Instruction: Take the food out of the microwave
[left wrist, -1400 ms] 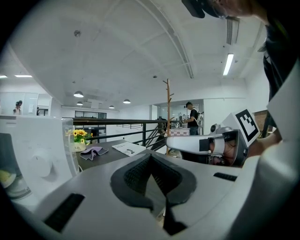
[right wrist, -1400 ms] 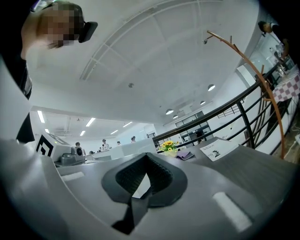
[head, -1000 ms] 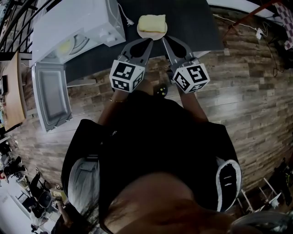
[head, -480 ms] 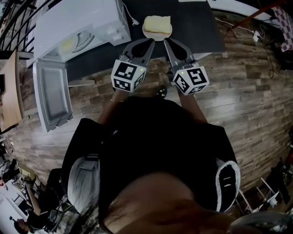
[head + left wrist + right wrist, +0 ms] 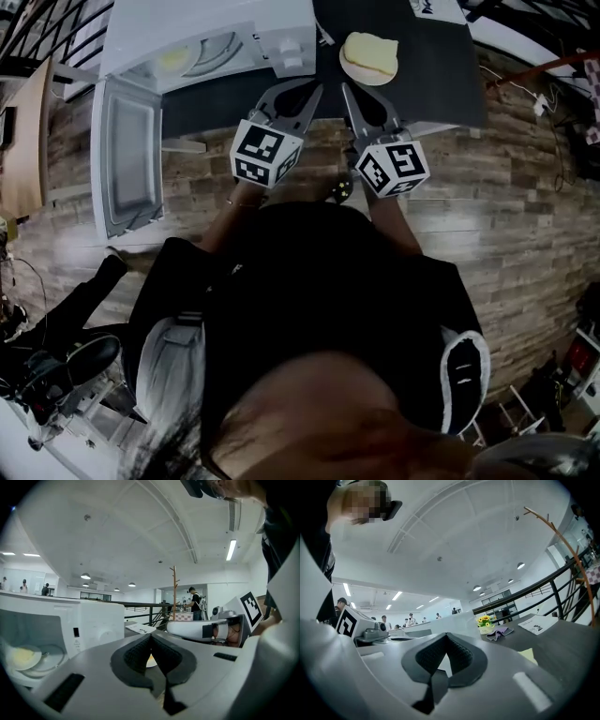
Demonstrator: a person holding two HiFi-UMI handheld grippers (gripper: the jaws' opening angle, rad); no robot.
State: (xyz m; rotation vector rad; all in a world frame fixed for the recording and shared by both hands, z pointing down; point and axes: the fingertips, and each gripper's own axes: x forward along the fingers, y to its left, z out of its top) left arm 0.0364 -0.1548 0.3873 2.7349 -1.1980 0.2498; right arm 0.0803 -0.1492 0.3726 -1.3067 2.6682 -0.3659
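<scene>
The left hand-held gripper is hanging clenched and empty in front of the microwave. The right hand-held gripper is doing likewise just right of it. One plate of food is resting on the tabletop right of the microwave. Another plate is lying inside, with the door hanging open. The next reach probably wants jaws parted first, going in level and keeping clear of the door.

plate of food sits on dark table beside the open microwave.

A white microwave, pale yellow food, dark grey table, brown plank-patterned floor, and black-and-white marker cubes.
</scene>
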